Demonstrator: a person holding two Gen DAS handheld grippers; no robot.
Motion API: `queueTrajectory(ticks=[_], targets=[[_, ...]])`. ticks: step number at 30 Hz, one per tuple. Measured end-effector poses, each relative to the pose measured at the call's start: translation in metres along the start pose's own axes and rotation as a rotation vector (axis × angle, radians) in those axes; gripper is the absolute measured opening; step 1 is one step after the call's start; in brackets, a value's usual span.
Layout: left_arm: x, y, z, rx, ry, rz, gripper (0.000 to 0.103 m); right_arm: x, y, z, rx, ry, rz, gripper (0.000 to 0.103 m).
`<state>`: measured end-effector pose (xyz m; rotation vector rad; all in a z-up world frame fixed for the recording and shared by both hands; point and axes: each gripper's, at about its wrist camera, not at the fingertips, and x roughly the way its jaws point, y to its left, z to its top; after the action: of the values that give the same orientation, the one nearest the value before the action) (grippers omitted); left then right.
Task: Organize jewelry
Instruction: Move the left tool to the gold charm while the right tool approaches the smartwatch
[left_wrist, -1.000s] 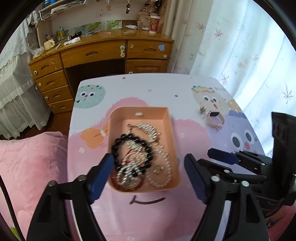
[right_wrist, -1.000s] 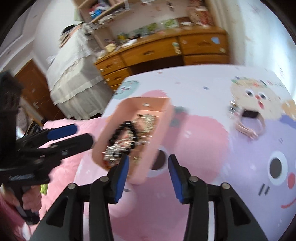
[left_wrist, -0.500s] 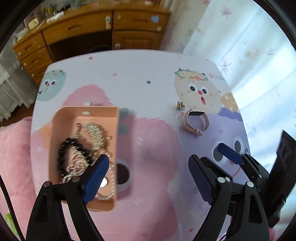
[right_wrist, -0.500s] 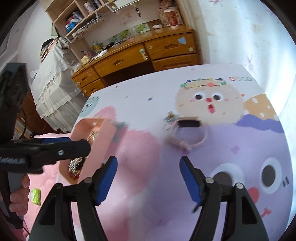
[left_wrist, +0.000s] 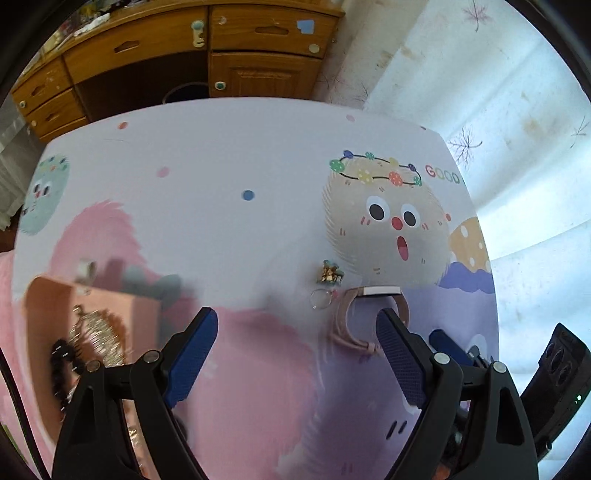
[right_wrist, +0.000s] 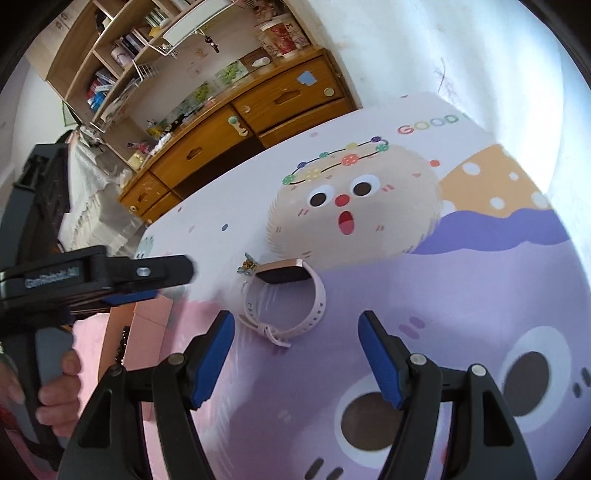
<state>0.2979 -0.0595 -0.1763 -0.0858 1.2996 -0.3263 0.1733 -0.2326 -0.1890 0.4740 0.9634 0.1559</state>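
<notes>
A pink-strapped watch (right_wrist: 286, 299) lies on the cartoon-printed table just ahead of my open, empty right gripper (right_wrist: 295, 354); it also shows in the left wrist view (left_wrist: 365, 317). A thin ring (left_wrist: 320, 298) and a small gold charm (left_wrist: 331, 274) lie beside it. A peach tray (left_wrist: 40, 306) at the left holds a black bead bracelet (left_wrist: 61, 365) and silver chains (left_wrist: 98, 332). My left gripper (left_wrist: 297, 354) is open and empty, above the table between tray and watch. The right gripper's blue fingers (left_wrist: 448, 347) show behind the left one.
A wooden desk with drawers (right_wrist: 258, 110) stands beyond the table's far edge. A curtain (left_wrist: 517, 147) hangs at the right. Shelves (right_wrist: 122, 48) hang above the desk. Pink bedding (left_wrist: 5, 295) borders the table's left side.
Both grippers have swung right, away from the tray toward the watch. The right gripper has opened wider and come close to the watch. The tray has slid to the left edge of view.
</notes>
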Motion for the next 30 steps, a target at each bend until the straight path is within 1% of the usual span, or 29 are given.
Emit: queueTrajectory(ticks=[1, 3, 4, 6, 8, 10, 11, 12, 15, 18, 20, 21, 23, 24, 26, 30], targets=[[0.005, -0.002, 0.001, 0.001, 0.001, -0.003, 0.086, 0.002, 0.000, -0.001, -0.005, -0.004, 0.002, 0.060], [0.016, -0.005, 0.003, -0.001, -0.002, -0.002, 0.086, 0.009, 0.002, -0.001, -0.011, -0.001, -0.006, 0.052], [0.019, -0.006, 0.003, 0.002, -0.003, -0.002, 0.086, 0.013, 0.001, -0.001, -0.009, 0.004, -0.008, 0.046], [0.026, -0.010, 0.005, 0.014, -0.011, 0.006, 0.086, 0.016, -0.001, 0.001, 0.001, -0.005, -0.012, 0.039], [0.029, -0.013, 0.006, 0.029, -0.028, 0.022, 0.084, 0.019, -0.002, 0.003, 0.005, -0.004, -0.014, 0.036], [0.031, -0.015, 0.008, 0.039, -0.045, 0.029, 0.081, 0.023, -0.004, 0.004, 0.005, -0.001, -0.031, 0.025], [0.032, -0.017, 0.010, 0.046, -0.054, 0.036, 0.078, 0.024, -0.005, 0.005, 0.008, -0.002, -0.039, 0.018], [0.033, -0.018, 0.011, 0.053, -0.058, 0.039, 0.076, 0.025, -0.007, 0.006, 0.012, -0.002, -0.041, 0.013], [0.036, -0.022, 0.013, 0.072, -0.058, 0.045, 0.074, 0.024, -0.013, 0.008, 0.037, -0.010, -0.041, 0.007], [0.038, -0.025, 0.014, 0.091, -0.061, 0.058, 0.071, 0.021, -0.020, 0.008, 0.057, -0.016, -0.049, 0.006], [0.040, -0.027, 0.015, 0.105, -0.058, 0.066, 0.065, 0.018, -0.023, 0.008, 0.064, -0.020, -0.054, 0.006], [0.041, -0.029, 0.015, 0.113, -0.059, 0.070, 0.063, 0.017, -0.025, 0.009, 0.066, -0.021, -0.055, 0.006], [0.043, -0.031, 0.015, 0.125, -0.062, 0.078, 0.056, 0.015, -0.027, 0.009, 0.072, -0.020, -0.051, 0.006], [0.044, -0.032, 0.015, 0.129, -0.061, 0.083, 0.055, 0.014, -0.029, 0.009, 0.075, -0.019, -0.049, 0.006], [0.046, -0.032, 0.014, 0.128, -0.058, 0.080, 0.049, 0.013, -0.030, 0.010, 0.078, -0.018, -0.045, 0.006], [0.049, -0.032, 0.014, 0.117, -0.062, 0.068, 0.043, 0.011, -0.031, 0.011, 0.075, -0.018, -0.033, 0.006]])
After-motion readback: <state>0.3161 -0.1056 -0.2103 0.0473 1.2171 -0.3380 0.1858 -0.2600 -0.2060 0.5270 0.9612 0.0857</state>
